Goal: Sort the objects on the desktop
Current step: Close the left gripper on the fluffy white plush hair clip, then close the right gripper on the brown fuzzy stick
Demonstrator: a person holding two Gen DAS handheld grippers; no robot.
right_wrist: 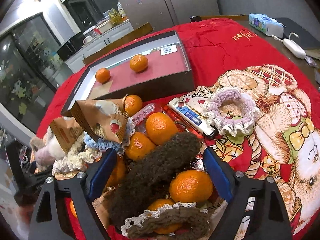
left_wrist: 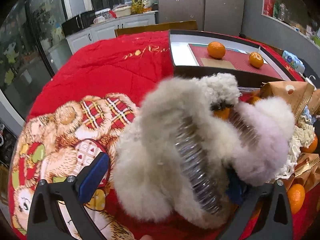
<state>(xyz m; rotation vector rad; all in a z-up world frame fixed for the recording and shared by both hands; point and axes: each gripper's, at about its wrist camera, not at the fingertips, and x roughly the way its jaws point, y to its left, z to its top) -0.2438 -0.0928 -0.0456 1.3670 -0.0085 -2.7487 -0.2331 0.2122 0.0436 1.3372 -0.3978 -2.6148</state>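
Observation:
In the left wrist view a fluffy cream and lilac hair claw clip [left_wrist: 200, 150] fills the space between my left gripper's [left_wrist: 168, 180] blue pads [left_wrist: 94, 178]; the jaws stand wide and the right pad is hidden behind the fur. In the right wrist view my right gripper [right_wrist: 160, 178] is open over a pile with a dark brown fuzzy hair clip [right_wrist: 158, 170] lying between its pads, among several mandarins [right_wrist: 161, 127]. A black shallow box [right_wrist: 172, 80] with two mandarins [right_wrist: 138, 63] sits behind the pile, and also shows in the left wrist view [left_wrist: 220, 72].
A lilac crochet scrunchie [right_wrist: 230, 110], a lighter [right_wrist: 192, 118], brown snack packets [right_wrist: 102, 118] and more scrunchies [right_wrist: 100, 142] lie in the pile. A tissue pack [right_wrist: 266, 25] and a white charger [right_wrist: 294, 48] lie at the far right. A red teddy-bear blanket [left_wrist: 112, 72] covers the table.

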